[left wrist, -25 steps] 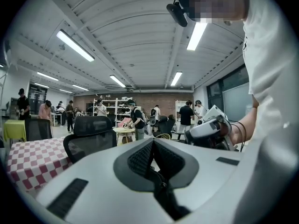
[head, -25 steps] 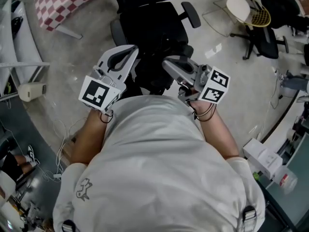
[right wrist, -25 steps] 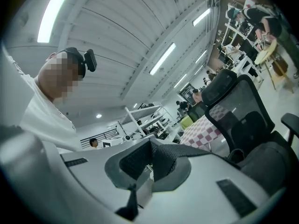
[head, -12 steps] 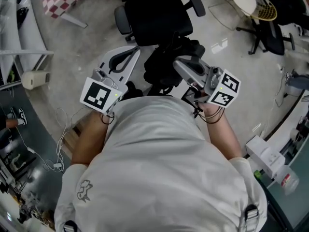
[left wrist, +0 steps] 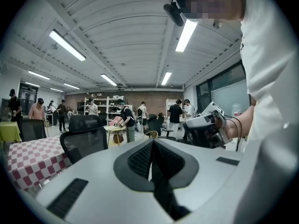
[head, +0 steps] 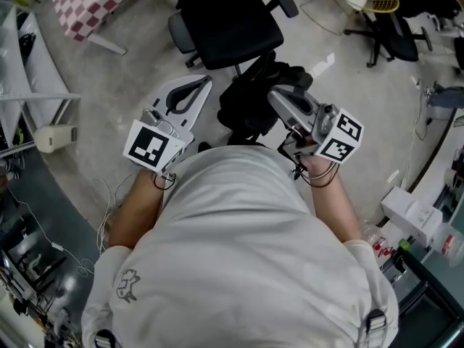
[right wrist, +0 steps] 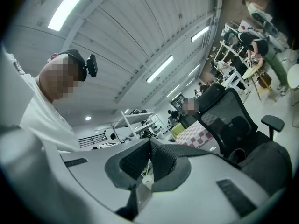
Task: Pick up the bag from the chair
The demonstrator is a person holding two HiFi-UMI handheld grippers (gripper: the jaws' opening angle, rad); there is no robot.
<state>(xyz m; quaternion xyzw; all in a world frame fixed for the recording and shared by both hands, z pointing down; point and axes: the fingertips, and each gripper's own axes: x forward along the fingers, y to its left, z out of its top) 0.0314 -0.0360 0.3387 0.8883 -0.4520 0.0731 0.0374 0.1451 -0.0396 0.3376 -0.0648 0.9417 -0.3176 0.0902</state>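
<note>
A black bag (head: pixel 250 100) hangs over the floor just in front of the black office chair (head: pixel 232 24), off its seat. My right gripper (head: pixel 274 94) is shut on the bag's top; in the right gripper view a dark strap runs down out of the closed jaws (right wrist: pixel 150 143), and the bag's body (right wrist: pixel 268 164) bulges at the lower right. My left gripper (head: pixel 201 84) is to the left of the bag, apart from it, with its jaws shut and nothing seen in them (left wrist: pixel 152 141). The chair (left wrist: pixel 84 136) stands beyond it.
A table with a red-checked cloth (head: pixel 94 2) stands at the back left, a white shelf frame (head: pixel 29 85) along the left. More chairs (head: pixel 391 27) stand at the back right. White boxes (head: pixel 413 212) and a desk edge are at the right; cables (head: pixel 101 194) lie on the floor.
The bag has come off the chair seat with my right gripper and now hangs over the floor. Both grippers have drawn back from the chair, which lies further up in the head view.
</note>
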